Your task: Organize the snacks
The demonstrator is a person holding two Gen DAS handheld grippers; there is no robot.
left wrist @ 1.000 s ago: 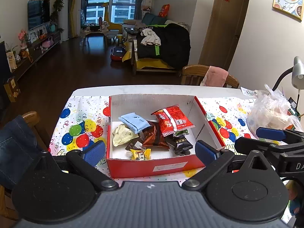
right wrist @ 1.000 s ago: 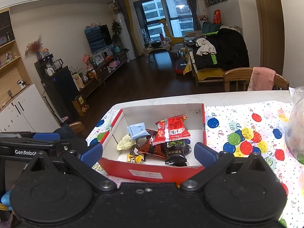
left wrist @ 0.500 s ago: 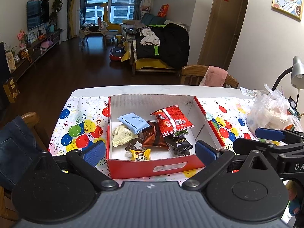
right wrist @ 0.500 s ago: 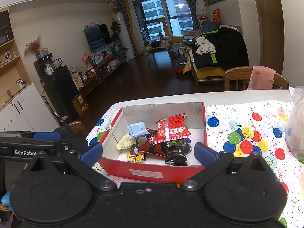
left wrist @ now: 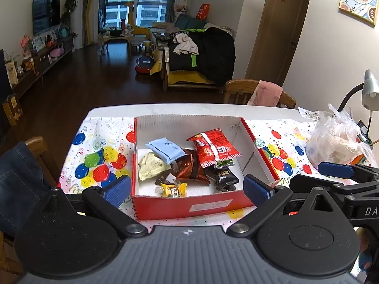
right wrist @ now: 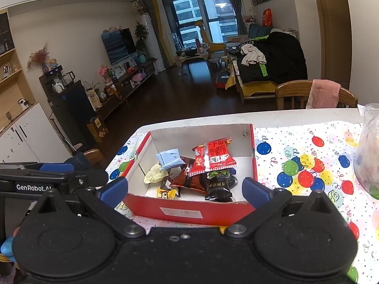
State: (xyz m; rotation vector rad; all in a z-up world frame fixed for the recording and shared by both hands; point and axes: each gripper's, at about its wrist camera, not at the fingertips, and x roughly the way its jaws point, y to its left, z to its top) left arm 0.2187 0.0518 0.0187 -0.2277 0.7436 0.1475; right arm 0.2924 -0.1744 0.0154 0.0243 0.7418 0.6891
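Observation:
A red cardboard box [left wrist: 189, 207] [right wrist: 187, 210] with a white inside stands on the balloon-print tablecloth. It holds several snacks: a red packet [left wrist: 214, 148] [right wrist: 213, 155], a light blue packet [left wrist: 165, 150] [right wrist: 169, 161], a pale yellow wrapper [left wrist: 151, 166], a brown packet [left wrist: 191, 169], a black packet [left wrist: 225, 176] [right wrist: 219, 187] and a small yellow candy [left wrist: 173, 189]. My left gripper [left wrist: 187, 188] is open and empty in front of the box's near wall. My right gripper [right wrist: 184, 189] is likewise open and empty, just right of the left one.
A clear plastic bag [left wrist: 336, 137] with pale contents sits on the table to the right, beside a grey desk lamp [left wrist: 368, 90]. Wooden chairs stand at the far side [left wrist: 258, 92] and at the left [left wrist: 35, 146]. The tablecloth [right wrist: 303, 165] lies bare right of the box.
Both views have shifted very slightly; the box and snacks lie as before. Both grippers stay open.

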